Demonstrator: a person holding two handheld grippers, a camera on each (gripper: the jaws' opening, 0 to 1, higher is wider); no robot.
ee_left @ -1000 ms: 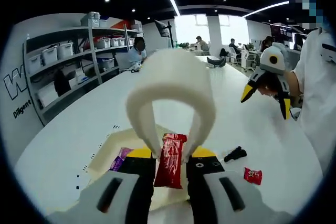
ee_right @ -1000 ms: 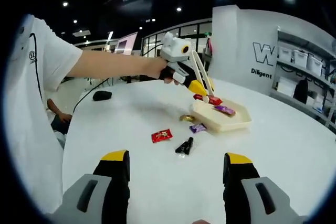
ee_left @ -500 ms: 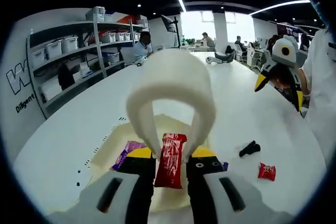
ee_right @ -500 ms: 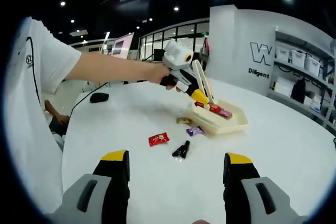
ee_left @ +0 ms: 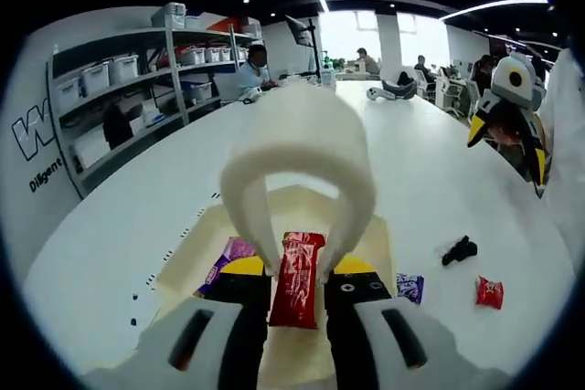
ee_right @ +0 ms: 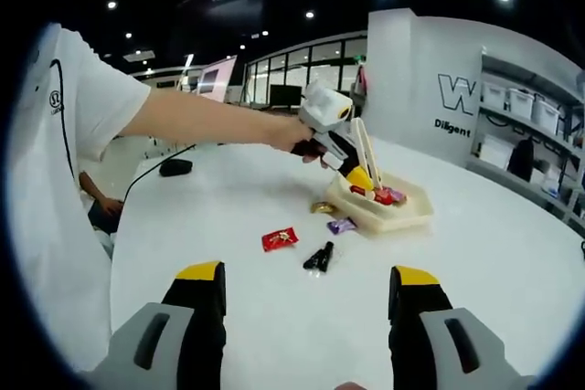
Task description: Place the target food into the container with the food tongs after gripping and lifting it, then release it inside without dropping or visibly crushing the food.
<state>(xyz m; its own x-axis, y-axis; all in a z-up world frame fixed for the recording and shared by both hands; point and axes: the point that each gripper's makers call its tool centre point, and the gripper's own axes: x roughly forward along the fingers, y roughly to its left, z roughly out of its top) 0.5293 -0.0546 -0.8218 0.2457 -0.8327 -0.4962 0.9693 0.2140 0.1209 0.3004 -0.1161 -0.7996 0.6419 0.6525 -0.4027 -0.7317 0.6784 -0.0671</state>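
Holding a red bar (ee_left: 296, 279) pinched between the tips of the white tongs (ee_left: 297, 157), the left gripper (ee_left: 294, 291) presses the tongs together from both sides and hangs over the cream tray (ee_left: 187, 262) on the white bench (ee_left: 137, 216). The bar hangs upright at the view's 6 o'clock, above the tray floor, with a purple packet (ee_left: 230, 253) lying in the tray toward 8 o'clock. In the right gripper view the tongs' tips sit inside the tray (ee_right: 402, 214), just beside a red packet (ee_right: 386, 196) already there. The right gripper (ee_right: 311, 312) stands spread and empty over bare bench, well apart from the tray. To finish well, the bar should probably be lowered until it nearly rests on the floor, then freed by easing the squeeze slowly, so it neither falls nor is crushed. Loose sweets (ee_right: 280, 238) stay outside, toward 9 o'clock of the tray.
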